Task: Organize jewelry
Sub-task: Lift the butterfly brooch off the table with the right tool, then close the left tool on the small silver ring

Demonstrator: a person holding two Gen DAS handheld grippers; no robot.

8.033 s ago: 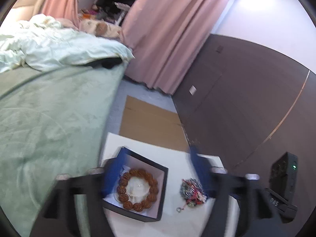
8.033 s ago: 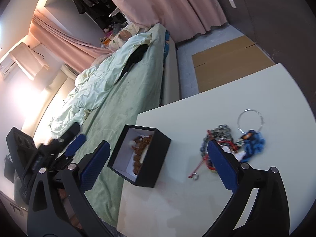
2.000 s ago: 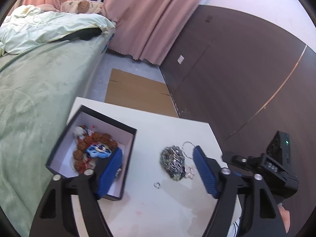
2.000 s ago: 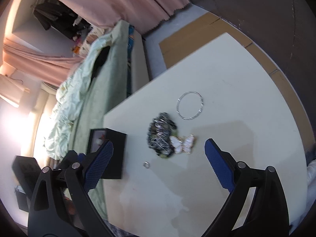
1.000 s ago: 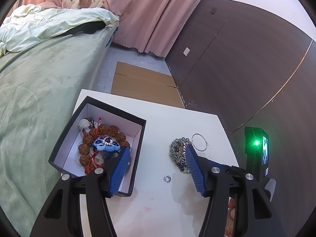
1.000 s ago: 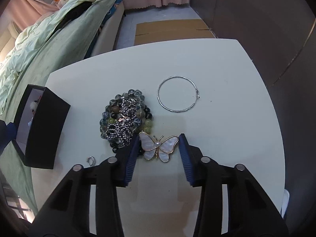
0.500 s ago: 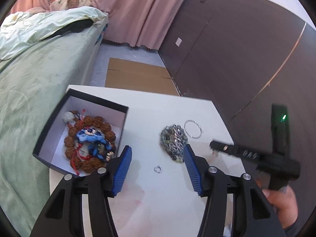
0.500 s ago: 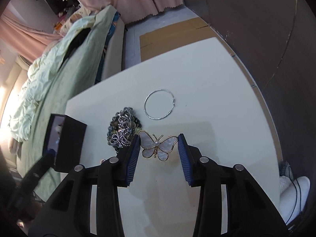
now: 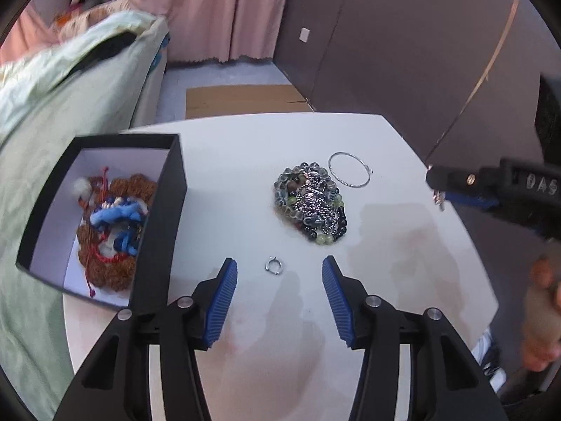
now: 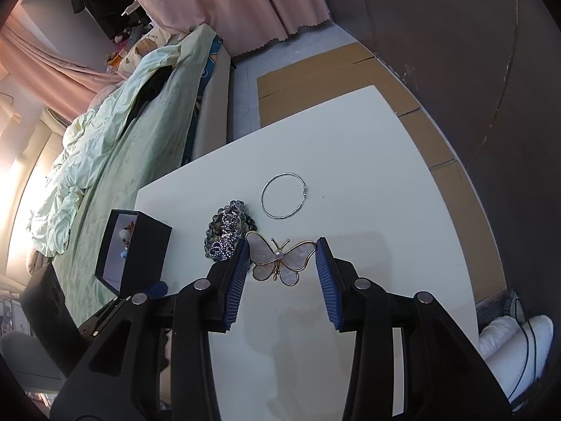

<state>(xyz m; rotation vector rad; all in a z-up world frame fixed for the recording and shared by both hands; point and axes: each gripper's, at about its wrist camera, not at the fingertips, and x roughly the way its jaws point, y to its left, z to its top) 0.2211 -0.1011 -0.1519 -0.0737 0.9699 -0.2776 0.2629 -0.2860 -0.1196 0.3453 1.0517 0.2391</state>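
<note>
An open black box [image 9: 161, 210] with a white lining stands at the left of the white table [image 9: 245, 351]. It holds a brown bead bracelet, red cord and a blue piece [image 9: 115, 214]. My right gripper [image 10: 282, 263] is shut on a pearly butterfly brooch [image 10: 280, 258] and holds it above the table. My left gripper [image 9: 278, 280] is open, low over a small silver ring [image 9: 273, 265]. A pile of bead bracelets [image 9: 310, 201] and a thin silver hoop [image 9: 349, 173] lie further back; they also show in the right wrist view, the pile [image 10: 226, 231] and the hoop [image 10: 284, 200].
A bed with a green cover [image 9: 52, 105] runs along the table's left side. Flat cardboard [image 9: 242, 100] lies on the floor beyond the table. A dark wall [image 9: 403, 52] stands to the right. The box [image 10: 138, 252] shows at the left in the right wrist view.
My right gripper has lifted the butterfly brooch off the table, away from the bead pile. My left gripper has narrowed its opening and come down toward the small silver ring.
</note>
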